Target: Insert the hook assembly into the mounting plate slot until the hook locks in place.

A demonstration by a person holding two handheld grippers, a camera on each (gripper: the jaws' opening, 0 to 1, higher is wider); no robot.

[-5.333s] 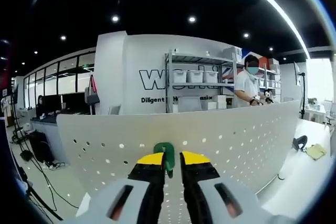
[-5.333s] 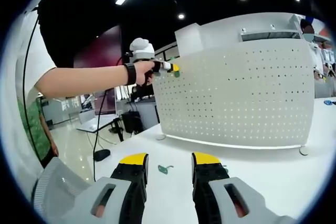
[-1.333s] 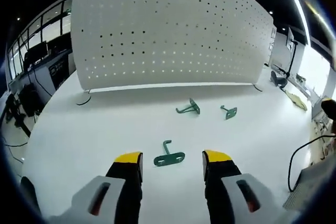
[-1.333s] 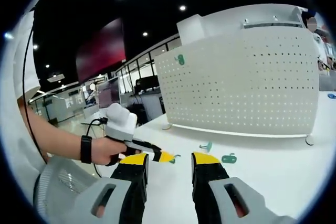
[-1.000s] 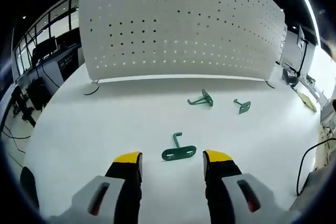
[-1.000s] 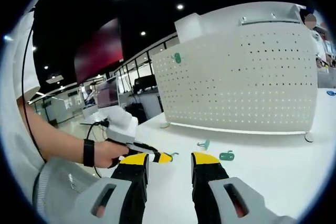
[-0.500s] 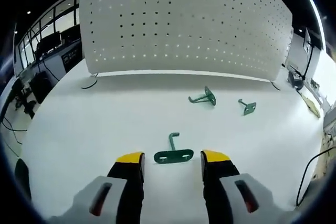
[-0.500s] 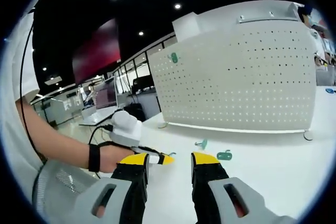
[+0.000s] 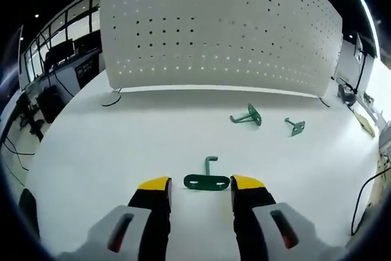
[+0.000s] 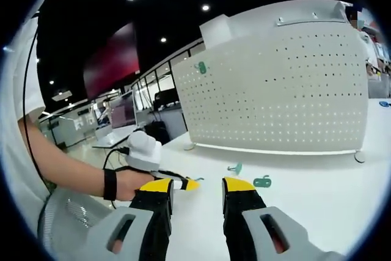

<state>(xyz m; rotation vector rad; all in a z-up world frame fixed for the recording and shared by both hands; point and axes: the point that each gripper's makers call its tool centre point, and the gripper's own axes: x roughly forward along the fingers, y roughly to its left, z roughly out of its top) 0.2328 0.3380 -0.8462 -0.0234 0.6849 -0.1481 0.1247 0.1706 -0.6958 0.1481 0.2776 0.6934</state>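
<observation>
In the left gripper view the left tongs sit low over the white tabletop, jaws apart, with a green hook lying flat right between the yellow tips. Can't tell if the tips actually touch it, it's close on both sides. The hook is a flat oval plate with what look like slots in it, and a short bent stem pointing away toward the pegboard. The slot detail is too small to be sure of.

Two more green hooks lie further off on the tabletop: a second hook with its plate standing up on edge, and a third hook just to the right of it, smaller-looking and hard to read.

The pegboard is a white curved panel full of little holes, standing upright at the back of the tabletop; its top is cut off in the left gripper view.

In the right gripper view the right tongs hang open with nothing between them. There's a fourth hook already hanging high on the pegboard's left edge. The person's hand grips the left tongs behind the right tongs' left jaw, so most of that tool's tip is hidden.
</observation>
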